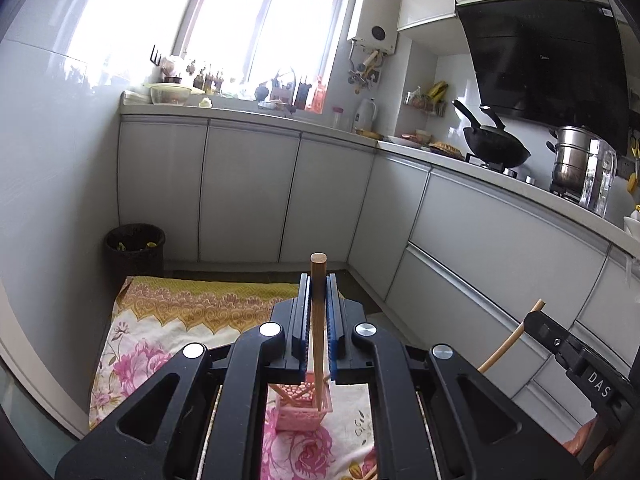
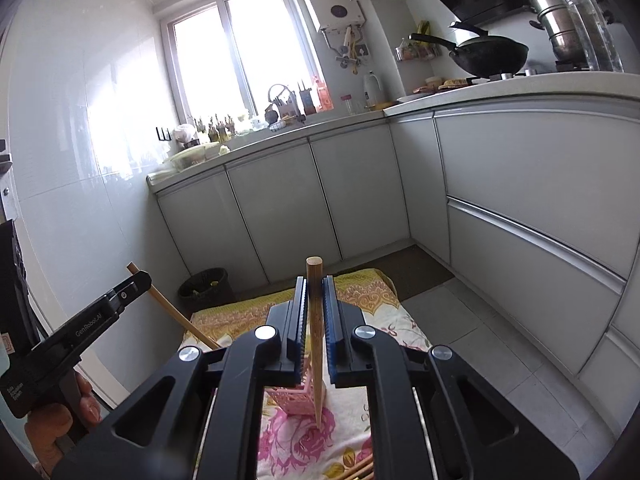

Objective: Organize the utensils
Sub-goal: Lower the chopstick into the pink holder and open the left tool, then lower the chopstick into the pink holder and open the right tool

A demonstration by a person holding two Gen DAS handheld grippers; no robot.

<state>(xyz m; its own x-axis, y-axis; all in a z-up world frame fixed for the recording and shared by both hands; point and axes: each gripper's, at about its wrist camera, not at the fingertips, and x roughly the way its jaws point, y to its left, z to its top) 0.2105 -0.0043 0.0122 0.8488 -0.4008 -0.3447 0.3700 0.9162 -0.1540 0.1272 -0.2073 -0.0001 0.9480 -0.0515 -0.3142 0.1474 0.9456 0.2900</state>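
We hold a gripper in each hand above a floral cloth (image 1: pixel 160 332) spread on the kitchen floor; our left gripper (image 1: pixel 319 312) has its blue-padded jaws pinched narrow on a wooden chopstick (image 1: pixel 318 320), which stands nearly upright between them, its round end poking above the jaw tips and its thin end hanging over a small pink lattice basket (image 1: pixel 298 412); our right gripper (image 2: pixel 315 316) is likewise clamped tight on a second chopstick (image 2: pixel 316 344), upright too, with its point just beside the same pink basket (image 2: pixel 296 400), over a pink rose printed on the cloth; the basket sits toward the near edge of the cloth, and a few sticks lean inside it; more chopsticks (image 2: pixel 356 470) lie loose on the cloth at its near edge; a dark wastebasket (image 1: pixel 135 246) stands beyond the cloth's far left corner, against the white cabinets (image 1: pixel 248 192); a black wok (image 1: pixel 496 148) rests on the counter.
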